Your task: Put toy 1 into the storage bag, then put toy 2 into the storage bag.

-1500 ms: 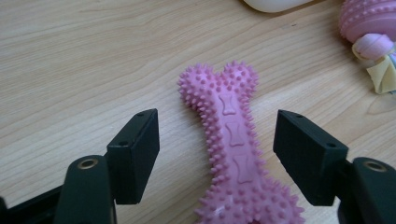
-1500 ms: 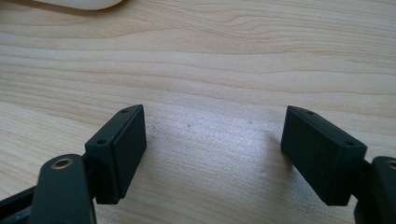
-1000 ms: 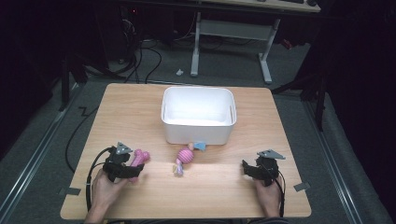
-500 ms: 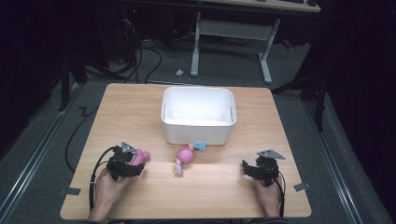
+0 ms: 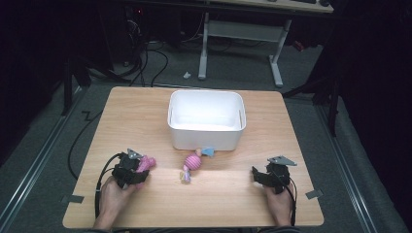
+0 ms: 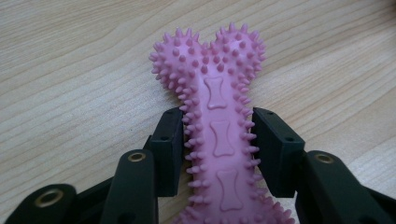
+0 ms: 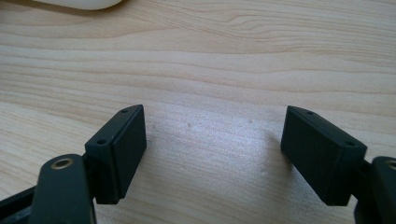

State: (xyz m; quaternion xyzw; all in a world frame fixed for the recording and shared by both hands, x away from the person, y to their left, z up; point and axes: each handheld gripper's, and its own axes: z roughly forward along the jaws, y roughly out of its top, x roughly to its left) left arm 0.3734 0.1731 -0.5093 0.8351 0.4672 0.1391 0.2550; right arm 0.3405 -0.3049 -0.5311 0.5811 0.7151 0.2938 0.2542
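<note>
Your left gripper sits low at the near left of the counter, your left hand behind it. In the left gripper view its fingers close on the narrow shaft of a pink spiked bone toy: both pads press against the spikes along its two sides. The toy's two-lobed end points away from the camera and lies past the fingertips, over the wood grain. Whether the toy rests on the counter or is raised just off it, you cannot tell from these views. In the high view the bone toy shows as a pink patch at the front of the left gripper.

Your right gripper sits at the near right of the counter, your right hand behind it, the grey three-cornered plate on top. In the right gripper view its fingers stand wide apart with bare wood between them; they hold nothing.

White bin: rectangular, open top, standing at counter centre toward the far side. Its inside looks bare white.

Just in front of the bin's near wall lies a small striped pink toy with a blue piece at its far end touching or nearly touching the bin, and a pale tail at its near end. It lies between the two grippers, nearer the left one, apart from both.
</note>
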